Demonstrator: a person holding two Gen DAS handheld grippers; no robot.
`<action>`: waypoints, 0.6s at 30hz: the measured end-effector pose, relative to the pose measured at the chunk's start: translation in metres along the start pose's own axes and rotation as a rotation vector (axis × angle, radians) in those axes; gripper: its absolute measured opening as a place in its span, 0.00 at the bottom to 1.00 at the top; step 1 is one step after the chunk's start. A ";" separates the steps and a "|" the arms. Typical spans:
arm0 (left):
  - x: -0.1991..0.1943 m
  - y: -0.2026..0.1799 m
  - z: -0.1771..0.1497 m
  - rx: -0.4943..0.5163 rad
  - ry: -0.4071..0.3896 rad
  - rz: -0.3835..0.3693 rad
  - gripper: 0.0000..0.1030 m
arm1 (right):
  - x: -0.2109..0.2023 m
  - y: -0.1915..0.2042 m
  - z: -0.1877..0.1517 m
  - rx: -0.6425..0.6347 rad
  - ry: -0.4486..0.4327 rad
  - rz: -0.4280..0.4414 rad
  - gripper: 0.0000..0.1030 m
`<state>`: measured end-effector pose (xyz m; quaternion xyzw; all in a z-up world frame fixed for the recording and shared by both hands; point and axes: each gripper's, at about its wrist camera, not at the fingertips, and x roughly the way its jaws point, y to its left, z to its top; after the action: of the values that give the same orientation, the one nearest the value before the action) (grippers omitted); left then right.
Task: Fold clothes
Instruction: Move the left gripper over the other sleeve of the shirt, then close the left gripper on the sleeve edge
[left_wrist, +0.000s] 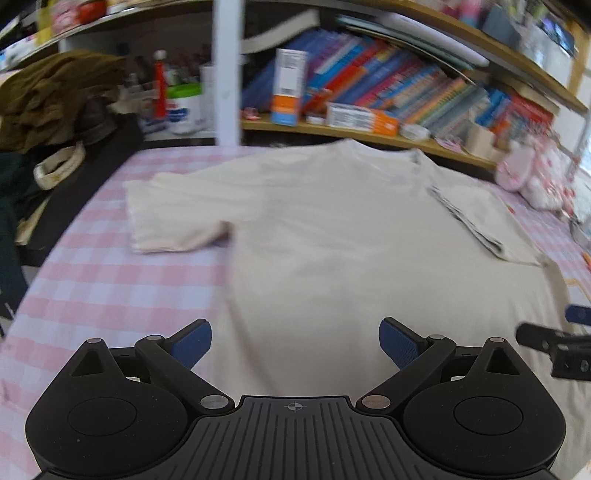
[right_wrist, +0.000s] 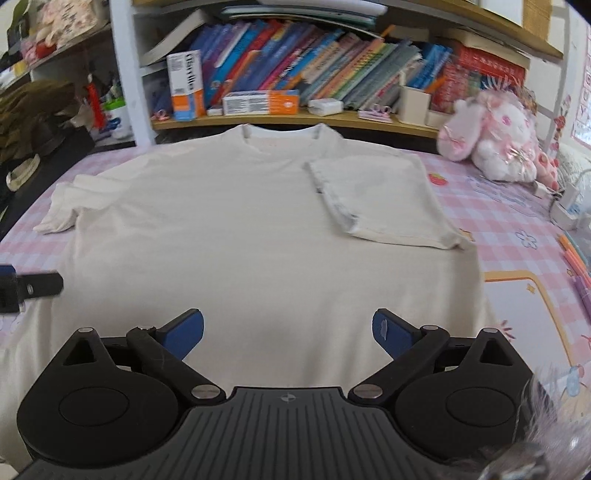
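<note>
A cream T-shirt (left_wrist: 332, 236) (right_wrist: 236, 229) lies flat on the pink checked tabletop, collar towards the bookshelf. Its right sleeve (right_wrist: 380, 199) is folded inward over the body; its left sleeve (left_wrist: 173, 214) lies spread out to the left. My left gripper (left_wrist: 295, 343) hovers open above the shirt's lower left part, nothing between its blue pads. My right gripper (right_wrist: 288, 334) is open too, above the shirt's lower middle. Each view catches the other gripper at its edge: the right gripper's fingers (left_wrist: 554, 339) and the left gripper's fingers (right_wrist: 33, 284).
A bookshelf (right_wrist: 295, 118) with books and boxes runs along the back. A pink plush toy (right_wrist: 495, 136) sits at the back right, pens (right_wrist: 576, 254) lie at the right edge. Dark clothes and a bag (left_wrist: 55, 122) pile up at the left.
</note>
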<state>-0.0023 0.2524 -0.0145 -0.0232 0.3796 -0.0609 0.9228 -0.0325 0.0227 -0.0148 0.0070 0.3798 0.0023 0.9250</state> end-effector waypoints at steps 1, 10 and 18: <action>0.001 0.011 0.002 -0.017 -0.005 0.003 0.96 | 0.001 0.007 0.002 -0.008 0.003 -0.002 0.96; 0.038 0.111 0.036 -0.362 -0.026 0.013 0.66 | 0.005 0.045 0.010 -0.084 0.015 -0.042 0.96; 0.088 0.163 0.039 -0.853 0.040 -0.104 0.49 | 0.004 0.053 0.012 -0.110 0.034 -0.102 0.96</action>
<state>0.1024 0.4020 -0.0629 -0.4206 0.3868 0.0547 0.8189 -0.0210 0.0760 -0.0079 -0.0633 0.3945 -0.0239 0.9164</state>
